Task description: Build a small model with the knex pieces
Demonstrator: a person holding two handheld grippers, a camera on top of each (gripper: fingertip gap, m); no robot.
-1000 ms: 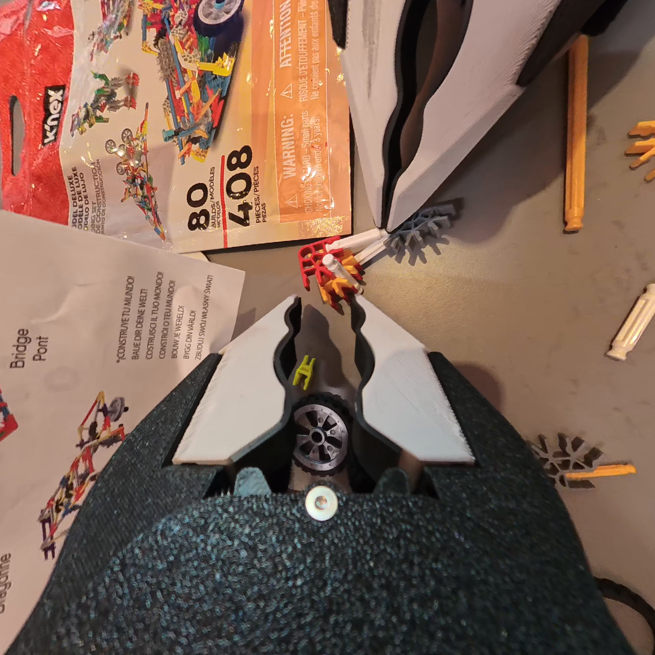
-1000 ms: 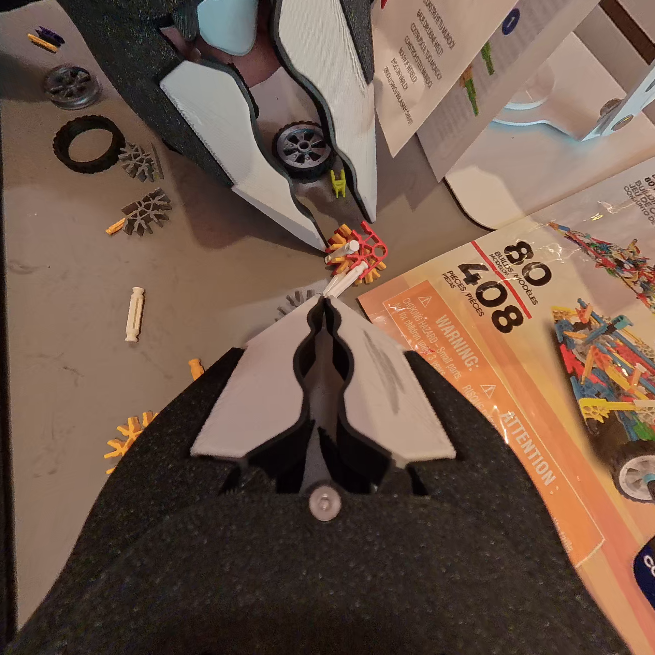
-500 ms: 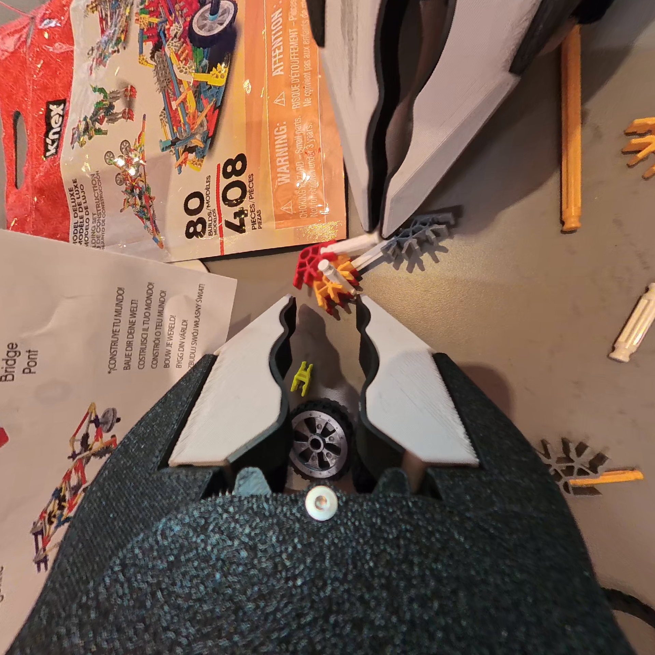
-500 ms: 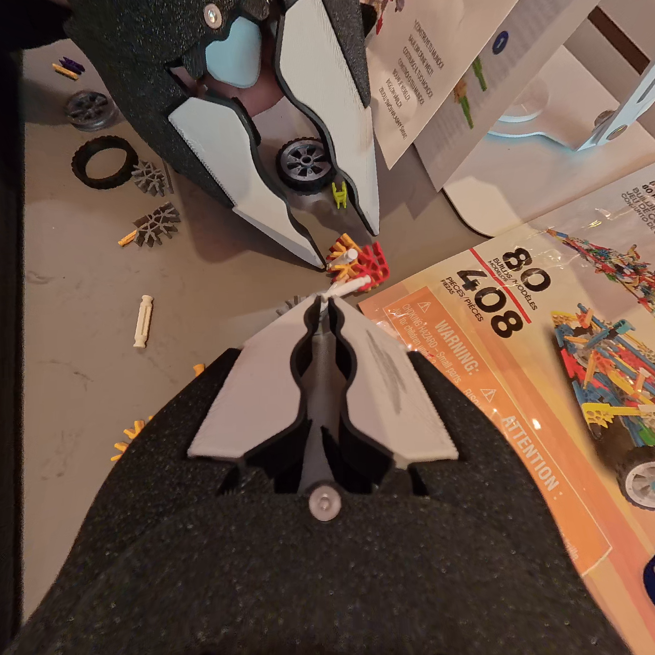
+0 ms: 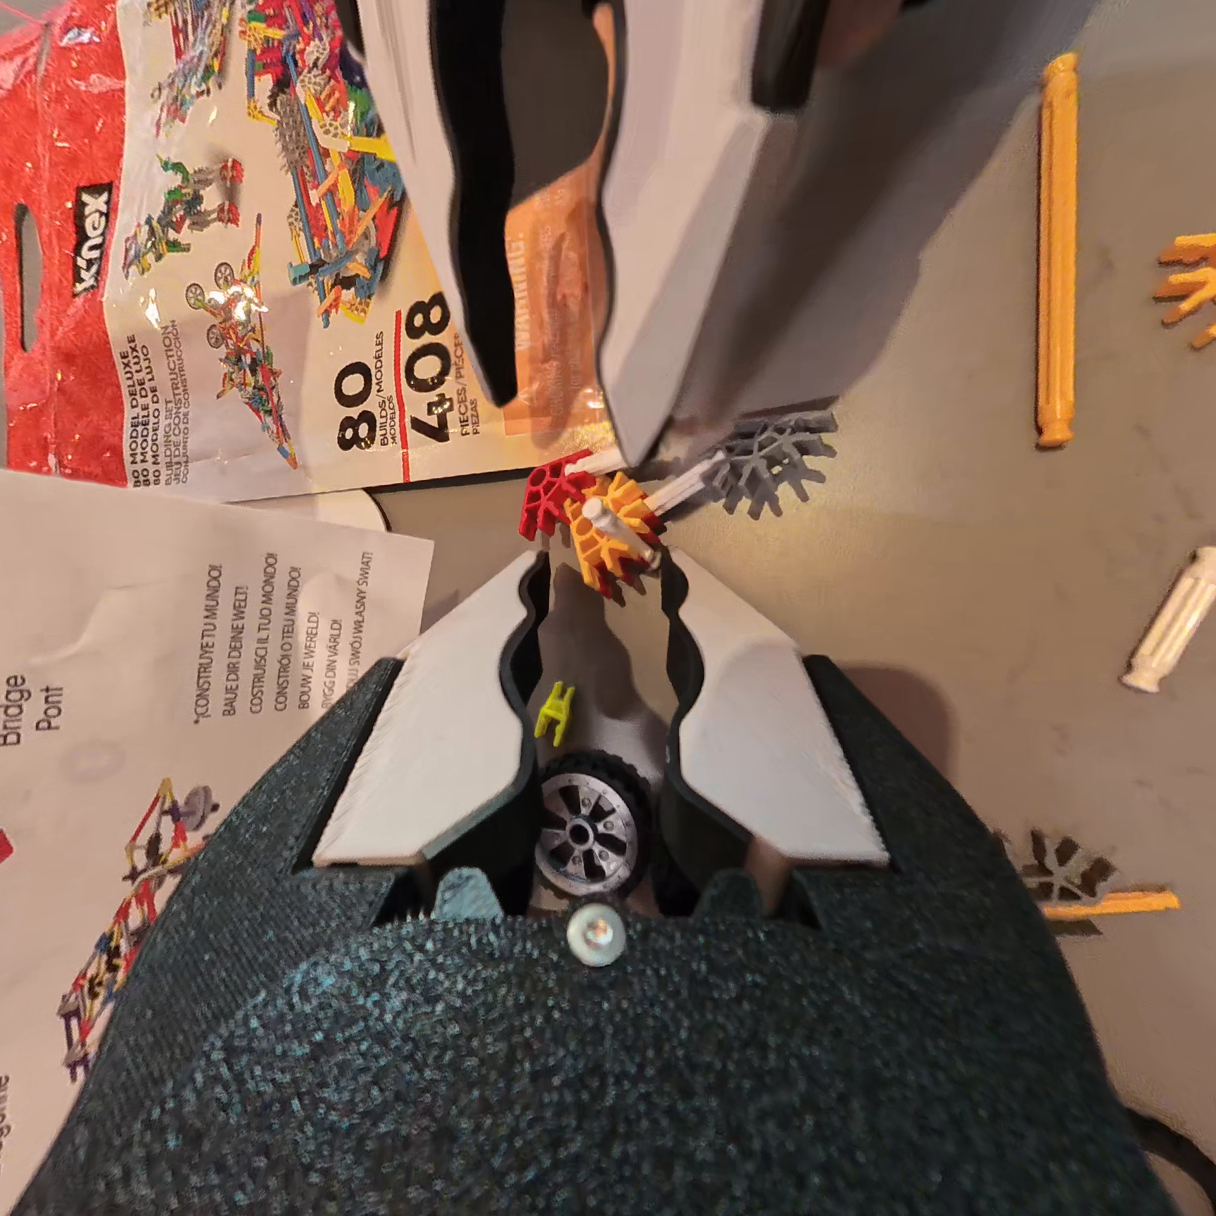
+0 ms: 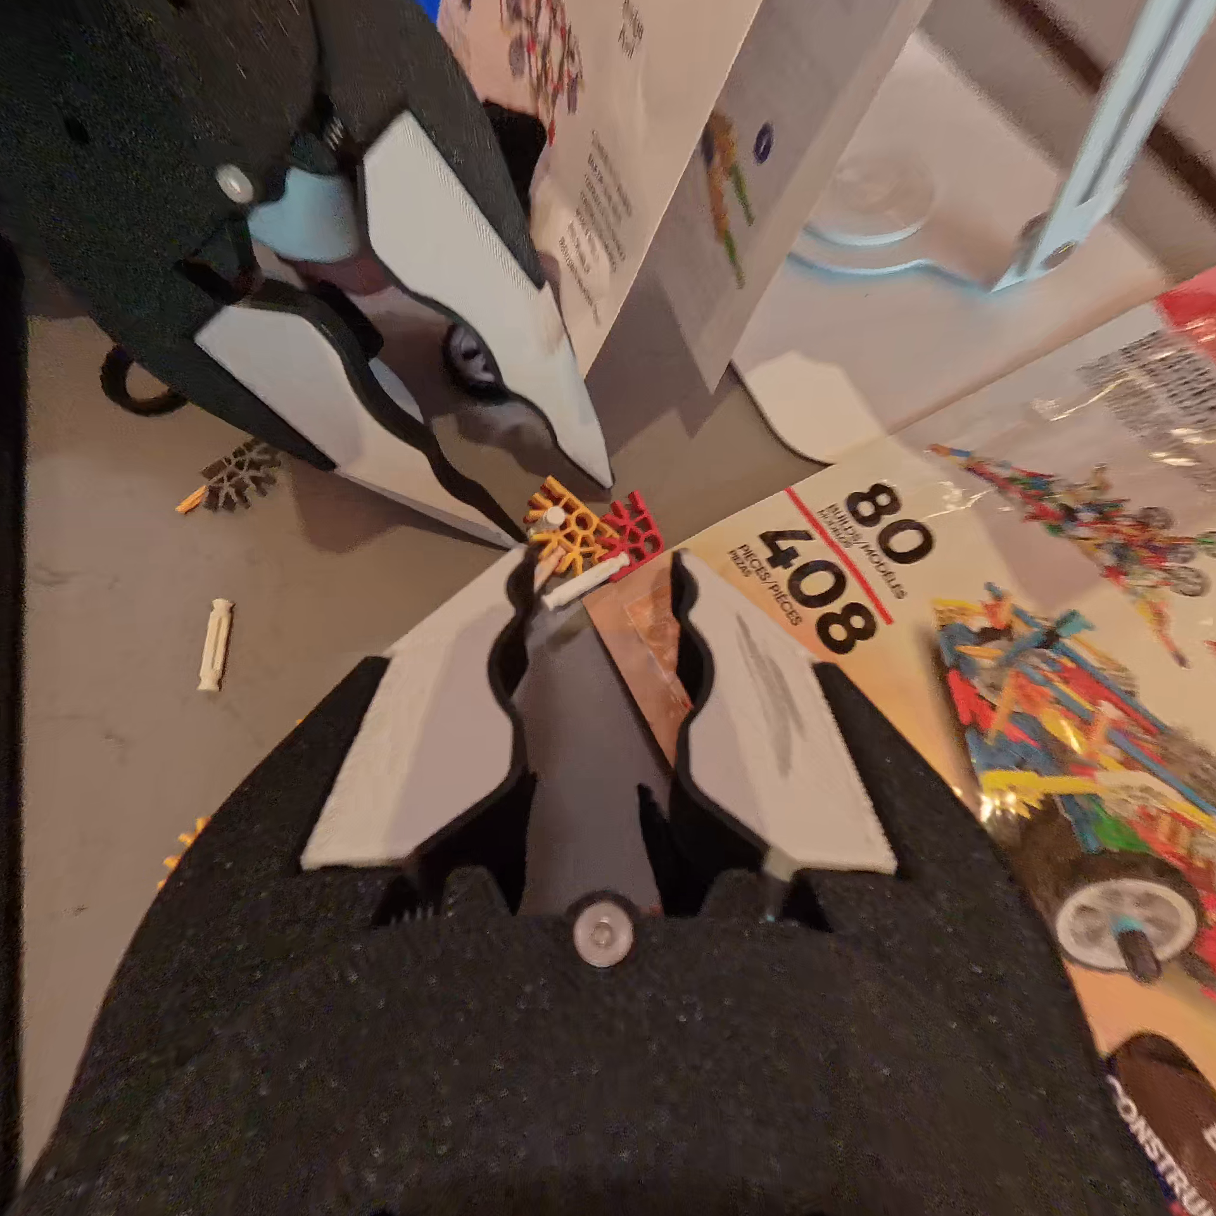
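A small assembly (image 5: 592,520) of a red connector, an orange-yellow connector and white rods lies on the grey table, with a grey snowflake connector (image 5: 770,460) on one rod. My left gripper (image 5: 602,566) is open, its tips just short of the assembly. A small wheel (image 5: 585,836) and a yellow-green clip (image 5: 556,710) lie on the table between its fingers. My right gripper (image 6: 599,559) is open and empty, facing the assembly (image 6: 579,533) from the other side, with a white rod (image 6: 585,582) at its tips. The left gripper (image 6: 559,510) also shows there.
A printed toy bag (image 5: 263,263) and an instruction sheet (image 5: 164,658) lie to the left. A long orange rod (image 5: 1056,250), a short white rod (image 5: 1178,625), an orange connector (image 5: 1191,289) and a grey connector with an orange rod (image 5: 1066,875) lie to the right. Less than 4 cm separates the two grippers' tips.
My right gripper was shut on the assembly's white rod and has opened and let it go. My left gripper stayed open and edged closer to the assembly.
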